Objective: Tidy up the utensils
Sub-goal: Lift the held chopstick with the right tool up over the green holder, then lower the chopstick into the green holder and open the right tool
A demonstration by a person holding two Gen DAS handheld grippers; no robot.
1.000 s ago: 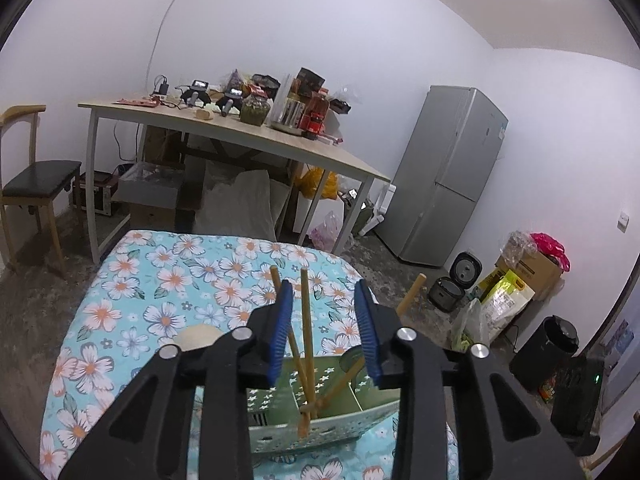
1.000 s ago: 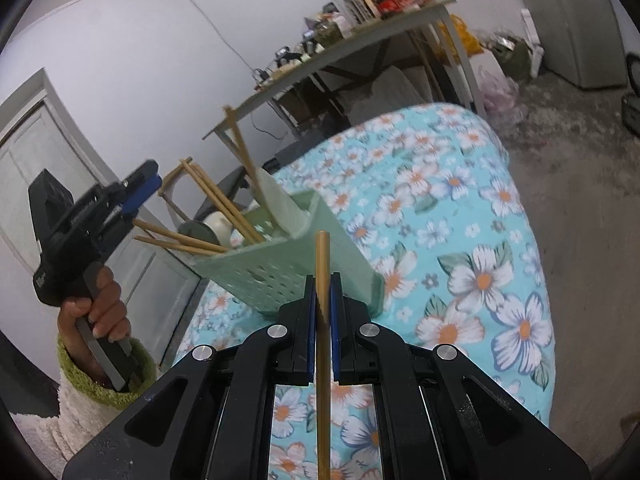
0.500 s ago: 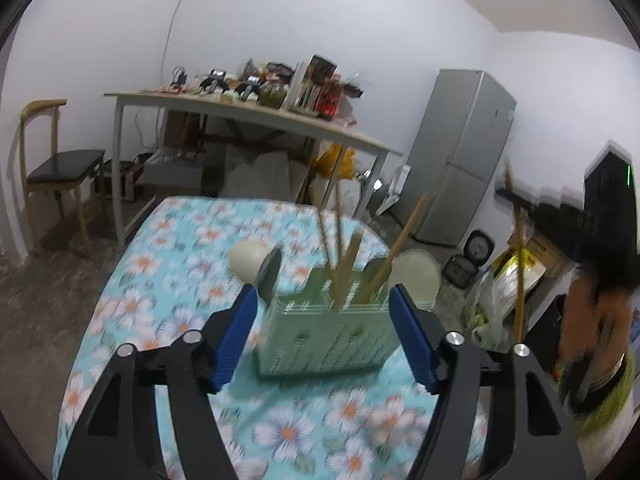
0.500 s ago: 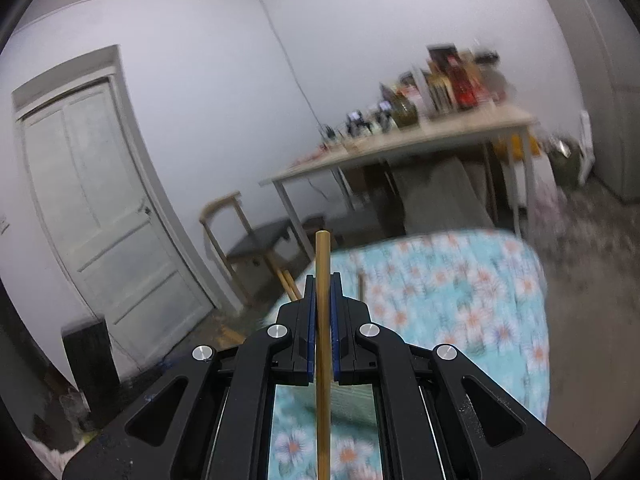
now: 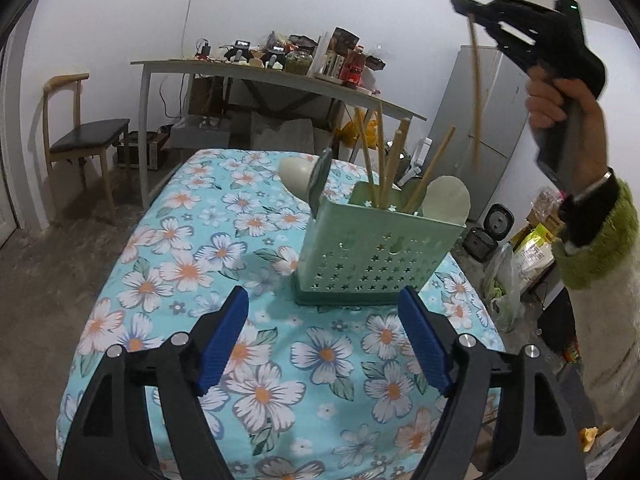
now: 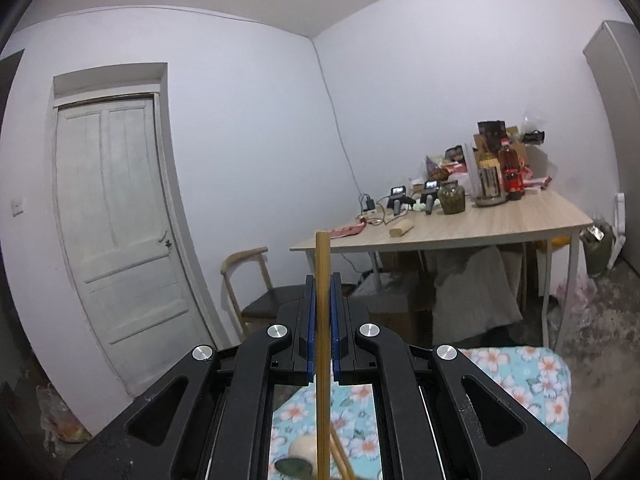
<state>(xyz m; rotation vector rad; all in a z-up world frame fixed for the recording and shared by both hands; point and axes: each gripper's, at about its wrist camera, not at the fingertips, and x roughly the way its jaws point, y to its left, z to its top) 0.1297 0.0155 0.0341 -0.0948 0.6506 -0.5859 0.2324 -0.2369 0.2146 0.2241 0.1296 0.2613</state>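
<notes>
Chopstick, long thin bamboo point(image 5: 475, 80), hangs near-vertical clamped in my right gripper point(image 6: 321, 312), high above and right of the perforated green plastic utensil holder point(image 5: 372, 258); my left gripper point(image 5: 326, 346) gapes empty before it.

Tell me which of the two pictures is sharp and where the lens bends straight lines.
Left wrist view: sharp on the green perforated plastic utensil holder; the right gripper and its thin wooden chopstick are slightly soft, and the floral tablecloth edges curve. Right wrist view: sharp overall; the white panelled door bows, and dark vignette fills the corners.
</notes>
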